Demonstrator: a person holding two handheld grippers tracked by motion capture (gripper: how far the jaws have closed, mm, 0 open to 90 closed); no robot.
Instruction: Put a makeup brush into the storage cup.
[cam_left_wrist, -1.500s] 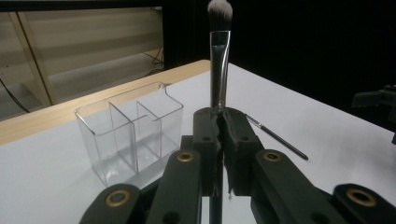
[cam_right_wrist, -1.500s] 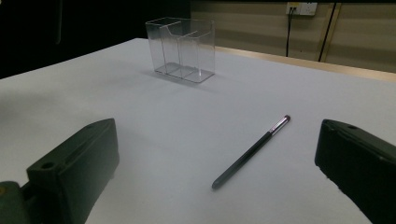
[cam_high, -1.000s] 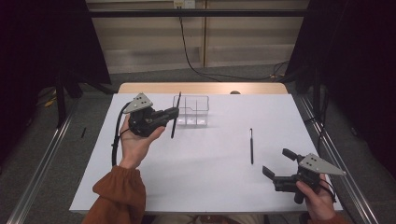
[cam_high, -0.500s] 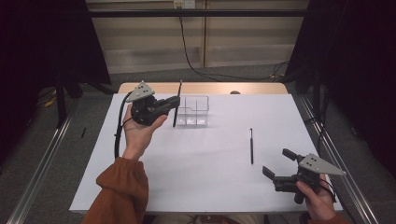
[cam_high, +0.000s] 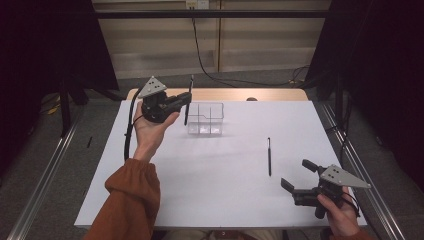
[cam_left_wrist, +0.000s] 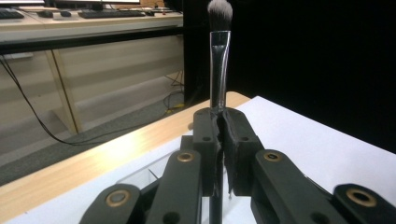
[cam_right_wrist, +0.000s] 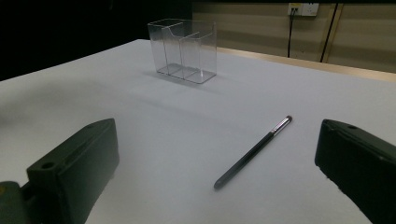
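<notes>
Holding a makeup brush (cam_left_wrist: 219, 56) upright, your left hand-held gripper (cam_high: 186, 102) sits raised at the far left of the surface (cam_high: 220, 200), its jaws pinching the brush's handle. In the left gripper view the bristle tip points up, and the handle runs down between the pressed pads. From above, the brush stands just left of the clear plastic organizer (cam_high: 205, 119), near it but apart from it. The organizer stands upright on the white surface and has several compartments. Further right, a second slim dark brush (cam_high: 269, 156) lies flat on the surface, well apart from the organizer. At the near right edge, your right hand-held gripper (cam_high: 296, 176) rests low with its jaws spread wide; the lying brush is ahead of them, untouched.
</notes>
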